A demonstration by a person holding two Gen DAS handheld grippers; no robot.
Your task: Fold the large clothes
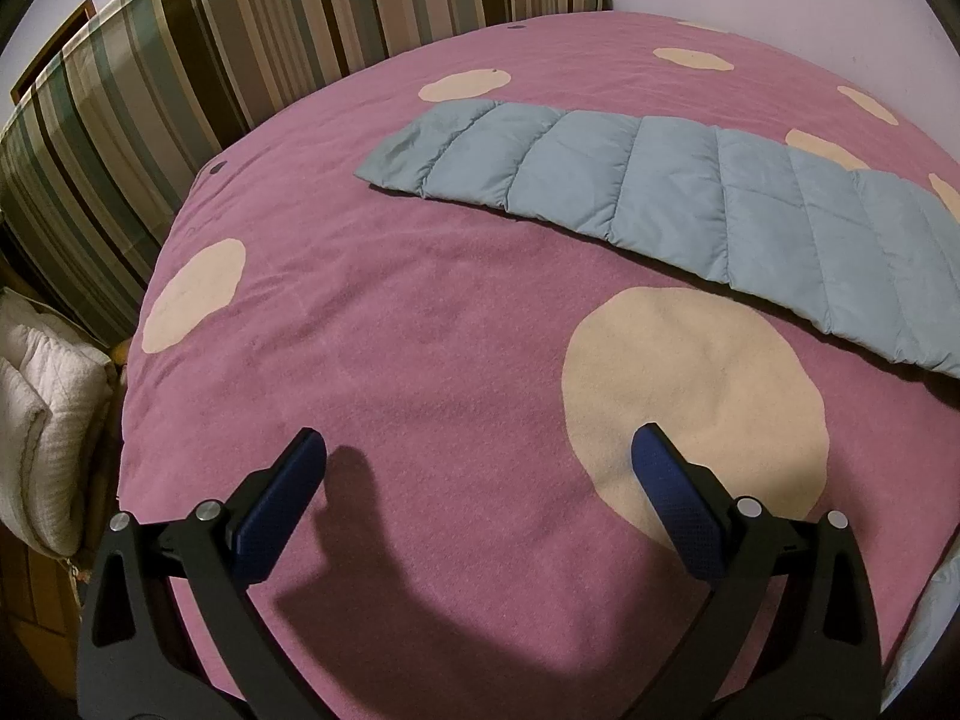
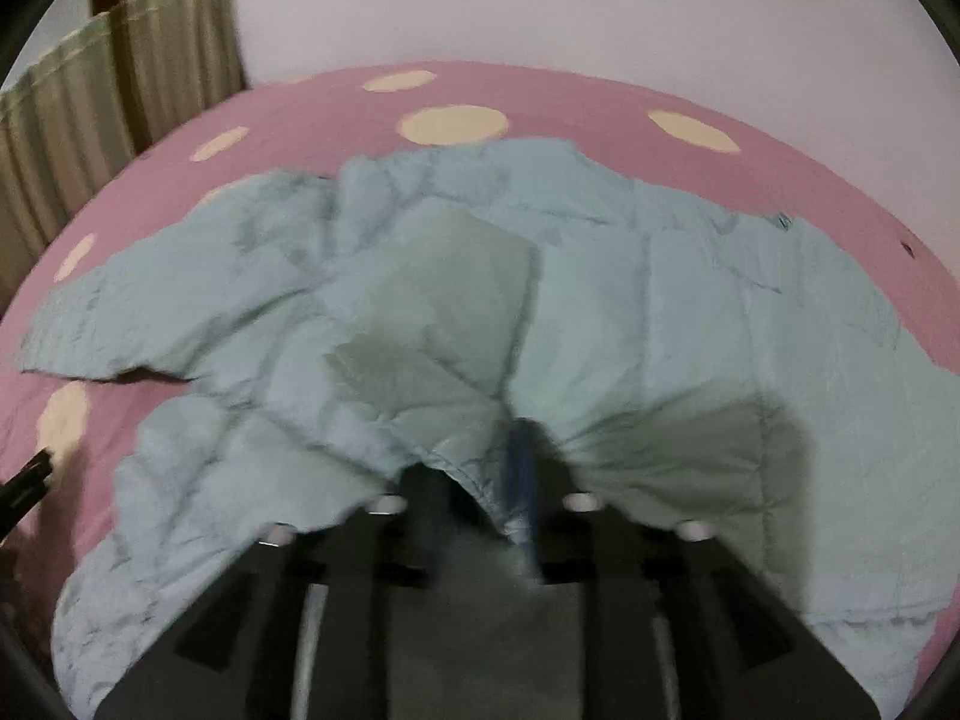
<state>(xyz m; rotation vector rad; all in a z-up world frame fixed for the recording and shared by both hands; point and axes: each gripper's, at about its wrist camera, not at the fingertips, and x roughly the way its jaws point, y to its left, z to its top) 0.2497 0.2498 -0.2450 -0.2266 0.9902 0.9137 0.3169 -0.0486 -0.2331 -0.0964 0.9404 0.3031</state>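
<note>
R tongs (image 2: pixel 480 480) pinch jacket (image 2: pixel 660 300) hem — L tongs (image 1: pixel 477 468) spread.

The right wrist view is motion-blurred throughout, so the quilting of the blue jacket (image 2: pixel 480 300) is smeared, and a fold of it covers the tips of the right gripper (image 2: pixel 480 480). In the left wrist view the jacket sleeve (image 1: pixel 660 198) runs off the frame at 3 o'clock, its body unseen. A white quilted bundle (image 1: pixel 42 420) at 9 o'clock is cut by the edge, too little showing to identify.

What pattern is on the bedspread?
Pink bedspread with large cream dots, clearest in the left wrist view.
</note>
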